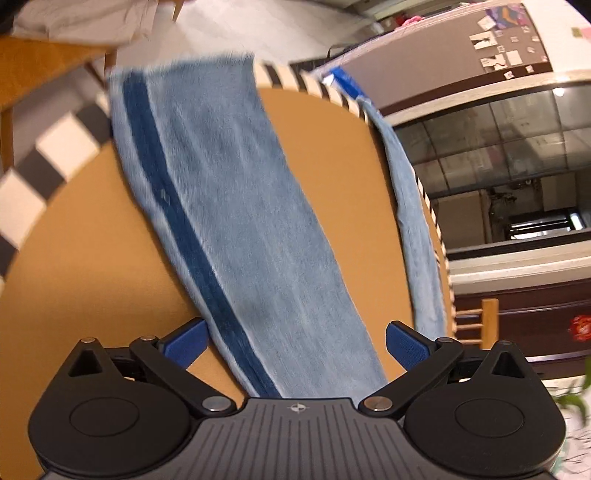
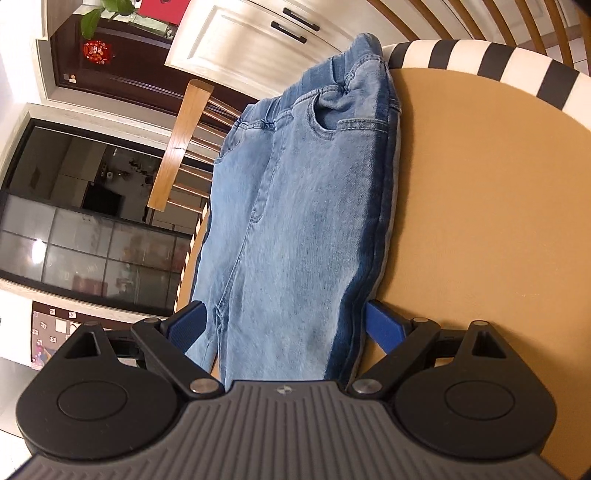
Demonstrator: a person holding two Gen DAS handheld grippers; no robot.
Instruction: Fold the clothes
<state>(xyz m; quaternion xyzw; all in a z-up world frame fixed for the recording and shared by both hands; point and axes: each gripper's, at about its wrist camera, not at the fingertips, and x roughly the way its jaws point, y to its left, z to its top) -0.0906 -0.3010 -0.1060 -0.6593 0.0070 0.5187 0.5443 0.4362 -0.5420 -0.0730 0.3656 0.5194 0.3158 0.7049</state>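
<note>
Light blue jeans lie on a round orange table (image 1: 92, 258) with a black-and-white striped rim. The left wrist view looks along one jeans leg (image 1: 229, 184) with a dark blue side stripe, its frayed hem at the far rim. A second leg (image 1: 417, 229) runs along the right rim. My left gripper (image 1: 295, 343) is open, its blue pads (image 1: 184, 343) on either side of the leg. In the right wrist view the jeans' seat and elastic waistband (image 2: 295, 184) stretch to the table (image 2: 480, 203) edge. My right gripper (image 2: 286, 325) is open astride the denim.
A wooden chair (image 2: 177, 147) stands beyond the table's left side in the right wrist view. Another chair back (image 1: 480, 321) shows at the right in the left wrist view. A pale cloth (image 1: 81, 22) lies on a wooden surface at top left. Bare tabletop flanks the jeans.
</note>
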